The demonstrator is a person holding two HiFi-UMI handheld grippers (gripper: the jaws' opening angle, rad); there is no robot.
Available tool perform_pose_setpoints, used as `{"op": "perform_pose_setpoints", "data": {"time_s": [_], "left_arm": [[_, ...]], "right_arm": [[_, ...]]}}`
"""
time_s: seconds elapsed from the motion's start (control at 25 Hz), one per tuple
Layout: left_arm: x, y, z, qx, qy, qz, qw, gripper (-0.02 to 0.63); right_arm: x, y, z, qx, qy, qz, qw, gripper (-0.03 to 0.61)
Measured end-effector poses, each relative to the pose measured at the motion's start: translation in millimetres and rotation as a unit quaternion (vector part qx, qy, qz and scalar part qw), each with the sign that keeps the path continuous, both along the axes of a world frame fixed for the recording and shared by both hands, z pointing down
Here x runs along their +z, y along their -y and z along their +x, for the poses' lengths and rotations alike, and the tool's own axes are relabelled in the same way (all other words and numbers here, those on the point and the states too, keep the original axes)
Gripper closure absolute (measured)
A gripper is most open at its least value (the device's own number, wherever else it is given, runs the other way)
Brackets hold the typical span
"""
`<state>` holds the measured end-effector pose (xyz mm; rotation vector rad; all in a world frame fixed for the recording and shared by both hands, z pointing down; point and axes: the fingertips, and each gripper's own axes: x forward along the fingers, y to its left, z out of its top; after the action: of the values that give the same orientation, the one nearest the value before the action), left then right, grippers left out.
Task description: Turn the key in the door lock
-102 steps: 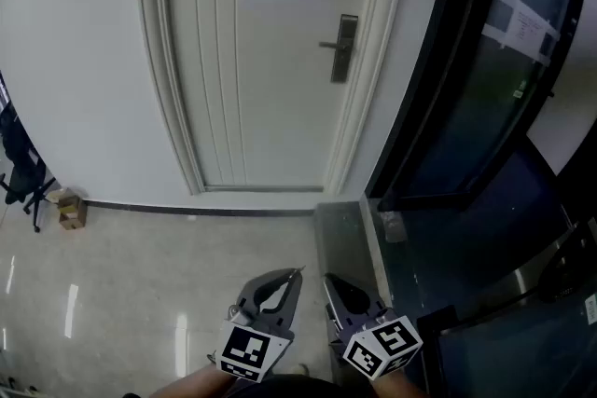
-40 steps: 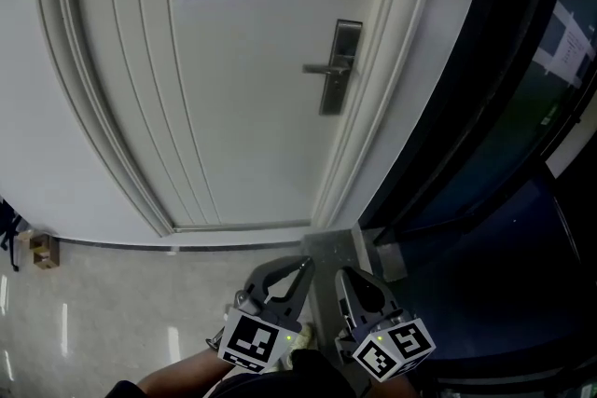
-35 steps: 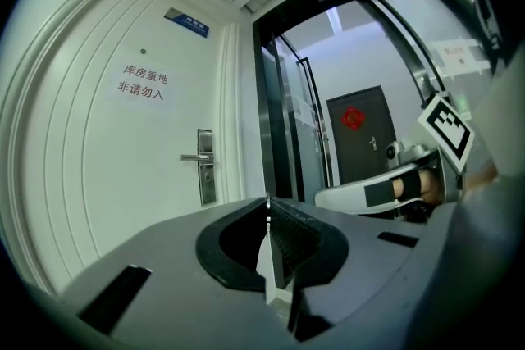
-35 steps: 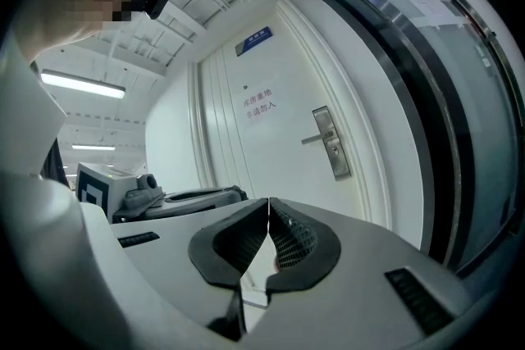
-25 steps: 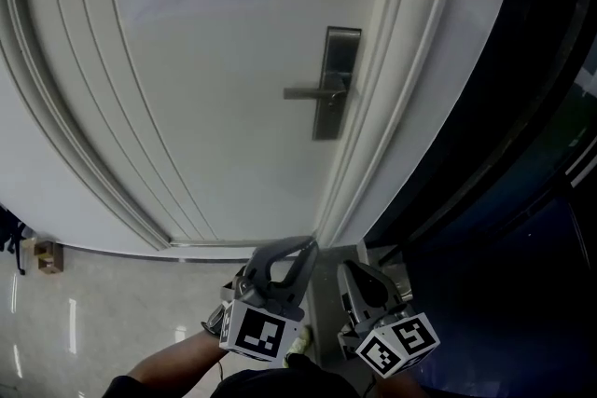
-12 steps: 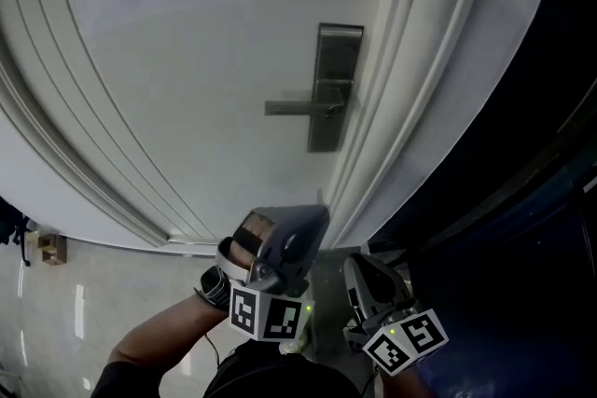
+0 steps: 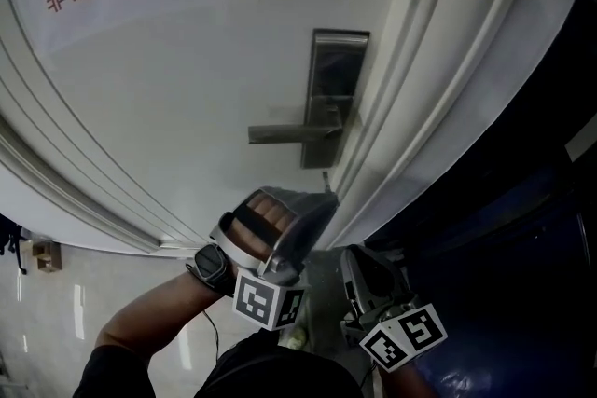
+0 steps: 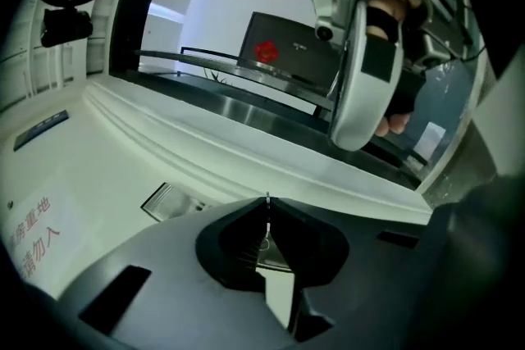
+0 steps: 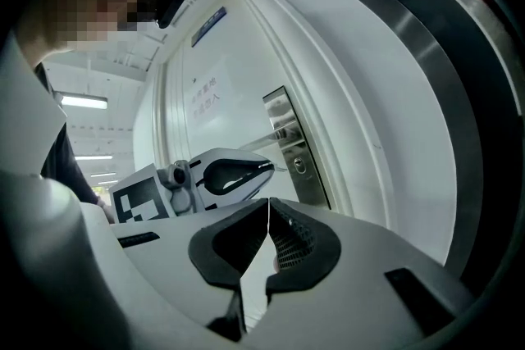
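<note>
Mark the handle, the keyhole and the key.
handle (image 7: 284,133): head view, middle of the lever.
keyhole (image 9: 299,165): right gripper view, round cylinder under the lever.
key (image 8: 267,213): left gripper view, thin blade edge between the jaws.

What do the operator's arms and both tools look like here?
Both are grey moulded shells tapering to a beak: left tool, right tool. Each carries a white cube with black square markers. Black wristwatch on the left wrist; no sleeve on that forearm.
</note>
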<state>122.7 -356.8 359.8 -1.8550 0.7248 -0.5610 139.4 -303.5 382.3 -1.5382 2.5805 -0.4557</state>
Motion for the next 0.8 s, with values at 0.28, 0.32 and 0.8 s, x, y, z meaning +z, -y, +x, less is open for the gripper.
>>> {"op": "perform_pose_setpoints", "data": {"time_s": [0.28, 0.32, 0.8], "left_arm": [[5, 38, 5, 0.001, 0.062, 0.043, 0.9971, 0.603], [7, 42, 5, 0.001, 0.066, 0.044, 0.9968, 0.603], [13, 64, 9, 0.002, 0.11, 0.059, 0.9922, 0.603]], "right_arm": [[2, 31, 5, 0.008, -0.002, 0.006, 1.0, 0.563], [2, 33, 4, 0.008, -0.002, 0.007, 1.0, 0.563], [-1, 44, 1, 0.013, -0.006, 0.014, 1.0, 0.563]]}}
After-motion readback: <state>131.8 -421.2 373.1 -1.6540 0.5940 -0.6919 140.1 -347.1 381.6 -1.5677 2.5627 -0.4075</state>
